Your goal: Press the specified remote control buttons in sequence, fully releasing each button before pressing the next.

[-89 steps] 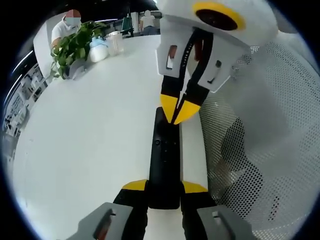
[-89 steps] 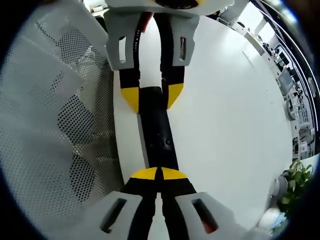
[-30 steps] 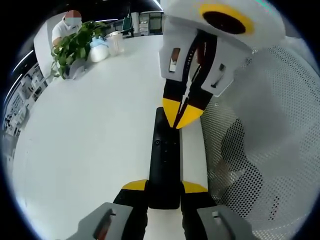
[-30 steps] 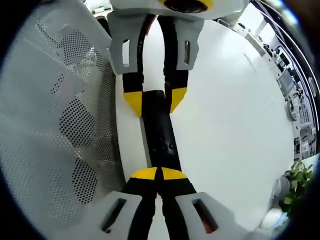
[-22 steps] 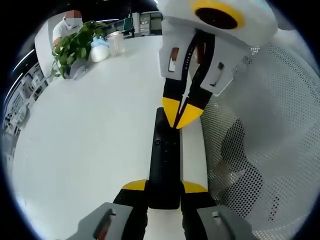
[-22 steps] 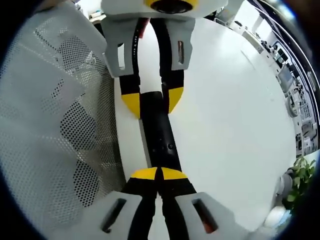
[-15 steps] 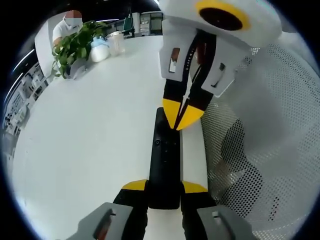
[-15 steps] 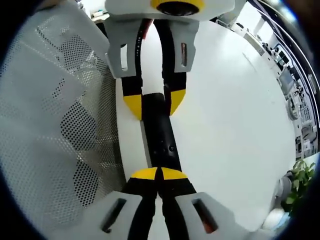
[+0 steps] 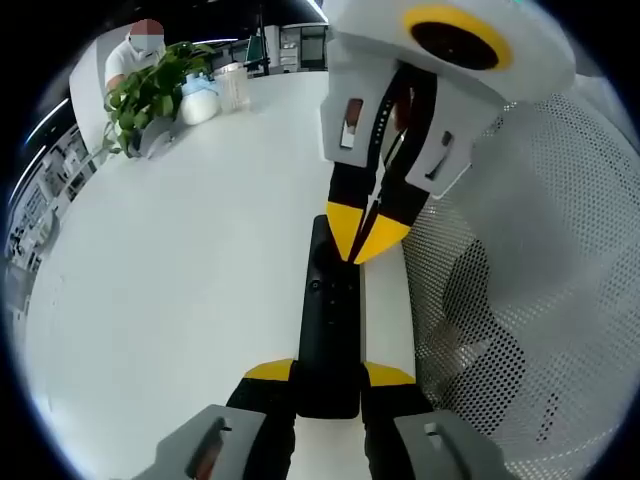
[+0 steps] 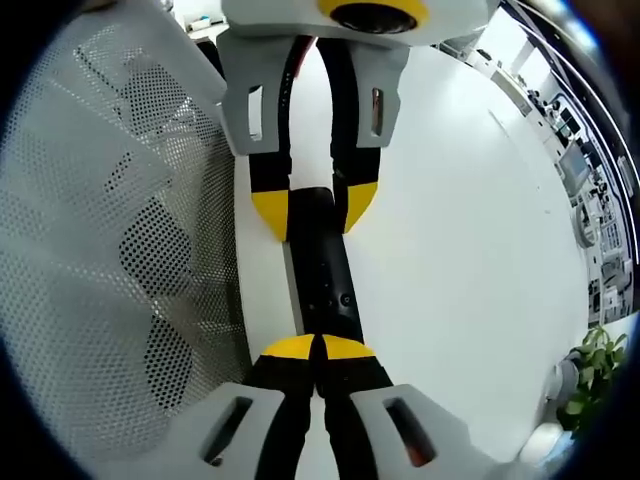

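Note:
A long black remote (image 9: 328, 320) lies on the white table (image 9: 180, 280) close to its edge. My left gripper (image 9: 328, 372) is shut on the remote's near end, one yellow tip on each side. My right gripper (image 9: 357, 247) comes down from above with its yellow tips pressed together at the remote's far end. In the right gripper view, the same shut right gripper (image 10: 318, 347) points at the remote (image 10: 322, 270) just past its small buttons, and the left gripper (image 10: 313, 212) clamps the other end. I cannot tell whether the tips touch a button.
A grey mesh chair back (image 9: 520, 300) stands right beside the table edge next to the remote. At the far side of the table are a potted plant (image 9: 150, 95), a white container (image 9: 200, 100) and a seated person (image 9: 125, 60). Open tabletop stretches to the left.
The right gripper has shifted only slightly over the remote's end, staying shut. The left gripper keeps its hold and the remote has not moved.

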Available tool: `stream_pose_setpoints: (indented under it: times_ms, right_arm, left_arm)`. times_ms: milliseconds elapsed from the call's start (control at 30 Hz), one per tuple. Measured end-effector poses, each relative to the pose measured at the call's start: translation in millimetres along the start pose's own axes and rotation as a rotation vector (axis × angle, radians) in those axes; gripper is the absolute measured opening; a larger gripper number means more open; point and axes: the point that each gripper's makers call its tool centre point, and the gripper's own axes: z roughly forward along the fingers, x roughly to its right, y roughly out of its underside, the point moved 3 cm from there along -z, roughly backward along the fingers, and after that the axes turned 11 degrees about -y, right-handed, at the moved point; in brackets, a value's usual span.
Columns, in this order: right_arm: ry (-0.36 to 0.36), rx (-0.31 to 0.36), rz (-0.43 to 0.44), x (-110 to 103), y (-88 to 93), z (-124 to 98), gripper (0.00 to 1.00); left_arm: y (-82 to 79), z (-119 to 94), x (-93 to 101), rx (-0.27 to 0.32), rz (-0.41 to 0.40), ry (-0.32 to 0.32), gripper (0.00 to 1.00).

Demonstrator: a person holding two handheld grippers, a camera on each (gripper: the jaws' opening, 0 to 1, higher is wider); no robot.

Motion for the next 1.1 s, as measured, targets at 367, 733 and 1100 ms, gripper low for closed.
stream_pose_setpoints:
  times_ms: [367,733,1100]
  right_arm:
    - [-0.005,0.008,0.011,0.9,0.2,-0.2,0.00]
    - [-0.004,0.009,0.012,0.7,0.3,-0.3,0.00]
    - [-0.001,0.004,0.006,0.4,0.0,-0.8,0.00]
  left_arm:
    - [0.0,-0.1,-0.5,0.000,0.001,0.001,0.24]
    - [0.0,0.2,-0.3,-0.002,0.002,0.000,0.24]
    - [-0.2,-0.1,-0.1,-0.001,0.002,0.000,0.24]
